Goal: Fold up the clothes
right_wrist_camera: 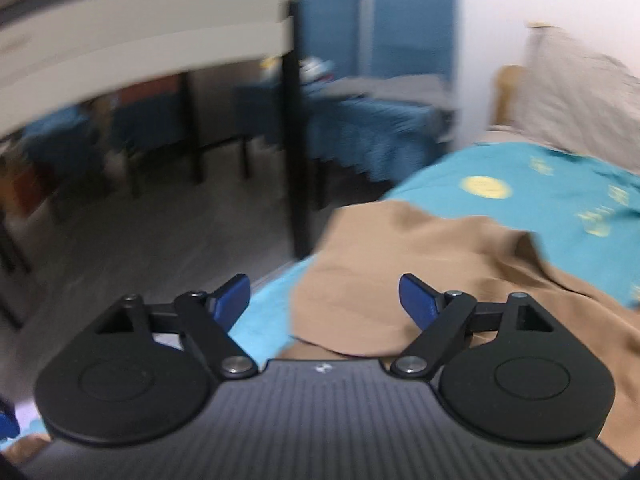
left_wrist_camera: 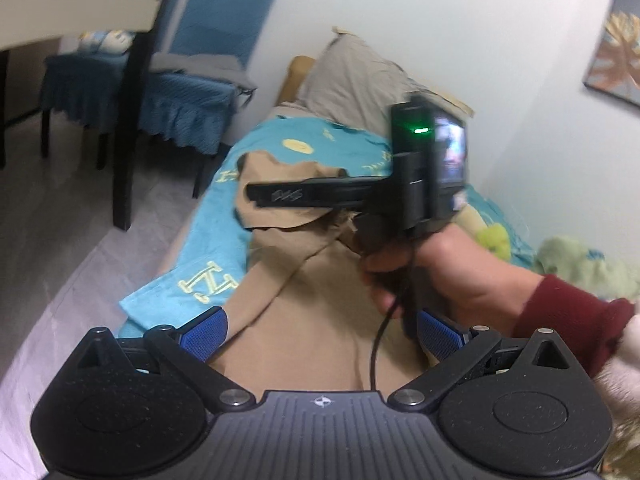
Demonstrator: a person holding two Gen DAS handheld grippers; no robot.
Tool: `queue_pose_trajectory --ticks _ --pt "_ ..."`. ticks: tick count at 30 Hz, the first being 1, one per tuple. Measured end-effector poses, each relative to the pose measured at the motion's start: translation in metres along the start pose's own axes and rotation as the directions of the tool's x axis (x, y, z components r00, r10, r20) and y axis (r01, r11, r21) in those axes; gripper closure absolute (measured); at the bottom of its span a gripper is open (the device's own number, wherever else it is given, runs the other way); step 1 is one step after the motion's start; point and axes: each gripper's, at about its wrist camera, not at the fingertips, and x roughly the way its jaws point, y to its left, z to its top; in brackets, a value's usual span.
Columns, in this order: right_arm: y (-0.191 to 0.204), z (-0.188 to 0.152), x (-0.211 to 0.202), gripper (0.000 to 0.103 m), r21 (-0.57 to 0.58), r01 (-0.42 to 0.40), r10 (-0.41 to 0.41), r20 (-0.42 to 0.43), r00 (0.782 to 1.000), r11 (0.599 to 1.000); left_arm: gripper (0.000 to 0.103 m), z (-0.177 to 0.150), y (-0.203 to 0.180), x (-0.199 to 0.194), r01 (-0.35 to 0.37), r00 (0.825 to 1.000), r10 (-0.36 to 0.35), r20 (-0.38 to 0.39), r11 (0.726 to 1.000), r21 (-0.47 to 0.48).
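Blue pads of the left gripper [left_wrist_camera: 320,334] sit wide apart, empty, low over the near part of the tan garment [left_wrist_camera: 316,320]. Right gripper [right_wrist_camera: 324,300] likewise spread wide with nothing between its pads, hovering over the garment's rumpled far edge near the side of the bed [right_wrist_camera: 256,332]. From the left wrist view the right hand [left_wrist_camera: 436,276] carries its device across the far part of the cloth; contact there cannot be told. Garment lies spread on the teal printed blanket [left_wrist_camera: 216,224], bunched and partly doubled at the far end, flatter near the camera. Grey pillow [left_wrist_camera: 360,80] beyond, blue-covered chairs [left_wrist_camera: 192,92] off to the side. Judgement: step in hand is picking grasp points for a fold. Best done by closing on single-layer edges at matching corners, lifting both ends evenly, smoothing the bunched flap first. Risk: pinching the blanket along with the cloth.
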Motion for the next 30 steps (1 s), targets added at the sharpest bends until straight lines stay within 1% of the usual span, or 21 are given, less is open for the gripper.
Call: queue_pose_trajectory --ticks 1,3,4,5,6,7,8,10,12,14,16,18,20,21,23,25,26,28,30 --pt "0.008 0.001 0.012 0.045 -0.033 0.008 -0.009 -0.044 0.999 0.999 0.001 0.001 0.003 0.002 0.002 1.000 -0.002 -0.007 1.000 -0.018" --pt "0.015 0.000 0.031 0.046 -0.073 0.024 -0.031 -0.107 0.994 0.997 0.001 0.001 0.006 0.003 0.008 1.000 -0.008 -0.011 0.999 -0.032" --pt "0.017 -0.001 0.037 0.046 -0.085 0.035 -0.045 -0.123 0.991 0.996 0.001 0.001 0.006 0.003 0.010 1.000 -0.010 -0.011 0.999 -0.031" --pt "0.017 -0.002 0.040 0.058 -0.092 0.050 -0.062 -0.129 0.990 0.994 0.001 0.001 0.006 0.003 0.011 1.000 -0.011 -0.010 1.000 -0.028" --pt "0.017 -0.003 0.043 0.068 -0.099 0.066 -0.079 -0.135 0.988 0.993 0.001 0.001 0.005 0.002 0.012 1.000 -0.012 -0.010 1.000 -0.024" --pt "0.015 -0.003 0.042 0.086 -0.079 0.078 -0.087 -0.127 0.988 0.994 0.001 0.001 0.004 0.002 0.013 1.000 -0.013 -0.012 1.000 -0.020" --pt "0.008 -0.001 0.035 0.095 -0.024 0.083 -0.085 -0.100 0.991 0.996 0.001 0.000 0.003 0.002 0.015 1.000 -0.015 -0.013 1.000 -0.018" --pt "-0.007 0.002 0.021 0.096 0.084 0.094 -0.091 -0.039 0.995 0.992 0.001 -0.001 0.002 0.000 0.019 1.000 -0.020 -0.013 1.000 -0.019" --pt "-0.028 0.007 0.001 0.097 0.182 0.119 -0.128 0.041 0.991 0.976 0.001 -0.002 0.001 -0.002 0.029 1.000 -0.029 -0.010 0.999 -0.024" --pt "-0.057 0.011 -0.016 0.097 0.290 0.163 -0.196 0.087 0.977 0.943 0.001 -0.002 -0.001 -0.004 0.040 0.999 -0.040 0.002 0.999 -0.019" --pt "-0.090 0.013 -0.030 0.097 0.399 0.205 -0.270 0.112 0.956 0.894 0.001 -0.002 -0.003 -0.006 0.055 0.998 -0.055 0.019 0.998 -0.003" --pt "-0.123 0.008 -0.037 0.097 0.492 0.253 -0.339 0.094 0.936 0.833 0.001 -0.002 -0.007 -0.006 0.067 0.997 -0.068 0.028 0.998 0.011" --pt "-0.152 -0.002 -0.036 0.097 0.556 0.303 -0.388 0.037 0.921 0.774 0.001 -0.003 -0.009 -0.005 0.075 0.997 -0.076 0.028 0.997 0.022" --pt "-0.163 -0.006 -0.033 0.097 0.575 0.332 -0.409 0.004 0.913 0.748 0.001 -0.004 -0.010 -0.003 0.076 0.997 -0.077 0.025 0.997 0.026" --pt "-0.178 -0.017 -0.027 0.097 0.595 0.374 -0.432 -0.050 0.900 0.711 0.001 -0.005 -0.011 -0.001 0.077 0.997 -0.078 0.016 0.996 0.034" --pt "-0.189 -0.030 -0.022 0.097 0.623 0.375 -0.426 -0.074 0.902 0.687 0.001 -0.006 -0.012 0.002 0.068 0.998 -0.069 0.010 0.996 0.048" --pt "-0.194 -0.036 -0.021 0.097 0.641 0.355 -0.409 -0.070 0.910 0.681 0.001 -0.007 -0.012 0.003 0.063 0.998 -0.064 0.008 0.997 0.054" --pt "-0.196 -0.046 -0.022 0.094 0.668 0.314 -0.386 -0.043 0.922 0.674 0.001 -0.008 -0.013 0.005 0.056 0.998 -0.057 0.001 0.997 0.060" --pt "-0.194 -0.052 -0.026 0.091 0.684 0.271 -0.364 -0.009 0.931 0.677 0.001 -0.009 -0.014 0.008 0.050 0.999 -0.050 -0.007 0.997 0.065"
